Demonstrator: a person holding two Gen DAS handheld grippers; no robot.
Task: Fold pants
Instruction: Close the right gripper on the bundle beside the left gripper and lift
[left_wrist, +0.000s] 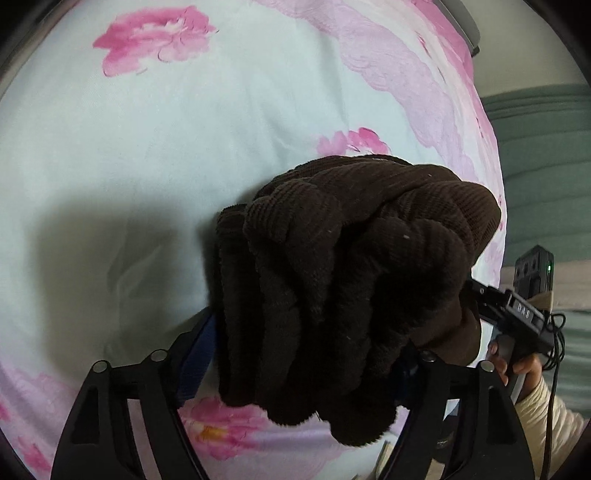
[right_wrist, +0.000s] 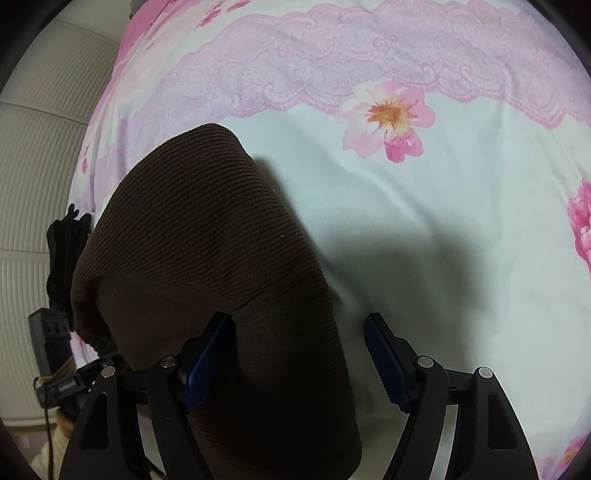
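The dark brown ribbed pants (left_wrist: 351, 280) are folded into a thick bundle. In the left wrist view my left gripper (left_wrist: 306, 354) is shut on the stacked folds, which fill the gap between its fingers and hide the pads; the bundle hangs above the bed. In the right wrist view the pants (right_wrist: 207, 258) spread out in front and to the left. My right gripper (right_wrist: 299, 354) is open; the cloth lies between its fingers, against the left blue pad (right_wrist: 207, 365), with the right pad (right_wrist: 384, 362) bare. The right gripper also shows in the left wrist view (left_wrist: 517, 314).
A pale blue bedsheet with pink flowers and a lilac lace-print band (left_wrist: 184, 129) (right_wrist: 424, 221) lies under everything. A green cushion or sofa (left_wrist: 543, 147) is beyond the bed's right edge. A white ribbed panel (right_wrist: 40, 147) is left of the bed.
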